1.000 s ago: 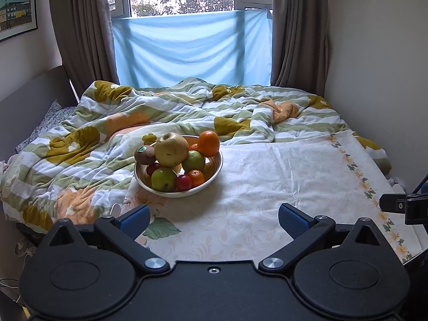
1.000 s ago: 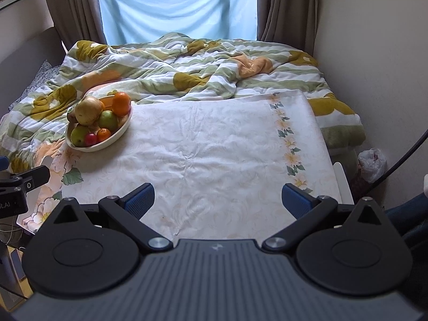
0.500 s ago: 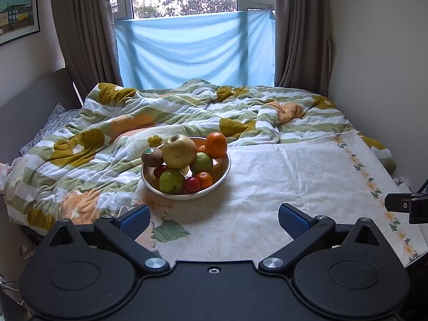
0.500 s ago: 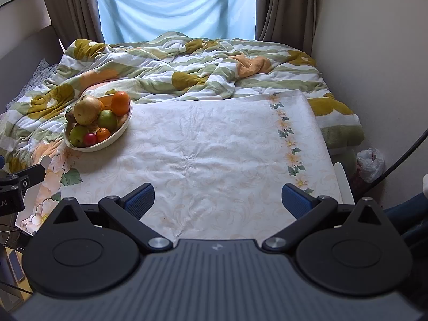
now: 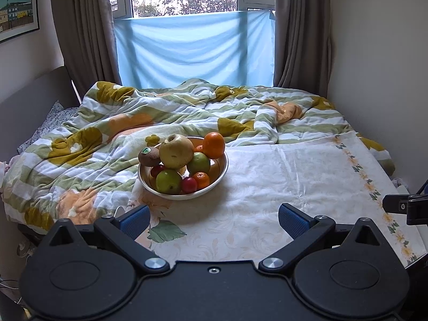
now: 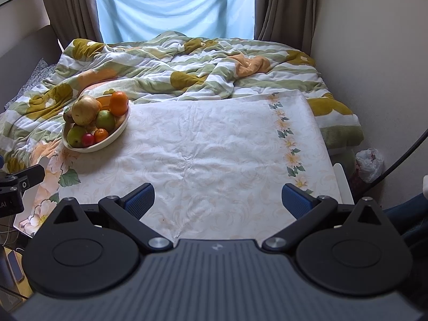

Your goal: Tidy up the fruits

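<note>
All fruits [image 5: 184,164] heaped in bowl [image 5: 214,184] at 10 o'clock on surface [image 6: 214,147]; left hand-held gripper [image 5: 214,216] and right hand-held gripper [image 6: 218,200] spread, holding nothing; fits sorting pending or regathered.

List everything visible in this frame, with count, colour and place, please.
bowl: one, pale, left part of the cloth
fruit: about nine, yellow, green, orange, red, brown; heaped in the bowl
cloth: one, cream with flower border, over the near surface
quilt: one, green-white striped, rumpled behind
curtains: two, brown, beside the window
blue sheet: one, across the window
plastic bag: one, floor at right
left gripper: open, empty
right gripper: open, empty
</note>
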Available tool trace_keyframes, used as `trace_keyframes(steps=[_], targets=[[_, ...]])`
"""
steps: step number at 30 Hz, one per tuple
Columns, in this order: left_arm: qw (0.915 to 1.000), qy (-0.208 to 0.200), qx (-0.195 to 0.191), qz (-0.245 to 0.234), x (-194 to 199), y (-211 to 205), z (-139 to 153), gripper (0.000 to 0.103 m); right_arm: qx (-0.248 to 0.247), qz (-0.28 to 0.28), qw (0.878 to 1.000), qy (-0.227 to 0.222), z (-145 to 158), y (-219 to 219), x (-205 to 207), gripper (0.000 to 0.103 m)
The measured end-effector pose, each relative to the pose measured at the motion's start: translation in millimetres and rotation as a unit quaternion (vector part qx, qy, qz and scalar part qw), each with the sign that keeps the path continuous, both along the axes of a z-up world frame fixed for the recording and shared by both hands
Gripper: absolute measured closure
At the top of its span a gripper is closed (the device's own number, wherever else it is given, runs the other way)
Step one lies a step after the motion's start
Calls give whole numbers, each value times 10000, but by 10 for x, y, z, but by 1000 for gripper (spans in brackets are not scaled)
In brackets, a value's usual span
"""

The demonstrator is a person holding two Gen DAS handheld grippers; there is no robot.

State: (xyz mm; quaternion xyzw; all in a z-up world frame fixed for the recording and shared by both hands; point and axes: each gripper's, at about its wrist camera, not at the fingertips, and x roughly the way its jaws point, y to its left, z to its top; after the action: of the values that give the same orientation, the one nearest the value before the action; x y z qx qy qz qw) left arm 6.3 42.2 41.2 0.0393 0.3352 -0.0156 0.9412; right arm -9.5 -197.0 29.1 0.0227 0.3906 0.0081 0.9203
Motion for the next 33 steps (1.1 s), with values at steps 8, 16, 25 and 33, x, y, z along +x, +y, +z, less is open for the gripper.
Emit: trace_keyframes(steps=[8,16,25,33], targets=[[10000,21,30,-3,10,-25,-16,0,9,8,10000,20,-17,-23,-12,0],[10000,29,86,12,9,-38,-19,0,-10,4,10000,21,-18,-22,-14,0],[9999,78,1,125,14,4,-11,0,-25,10,10000,26,-15,-24,-14,0],[9986,152,120,494,55,51,-35,0,-25,8,10000,26,-10,-20,-16,0]])
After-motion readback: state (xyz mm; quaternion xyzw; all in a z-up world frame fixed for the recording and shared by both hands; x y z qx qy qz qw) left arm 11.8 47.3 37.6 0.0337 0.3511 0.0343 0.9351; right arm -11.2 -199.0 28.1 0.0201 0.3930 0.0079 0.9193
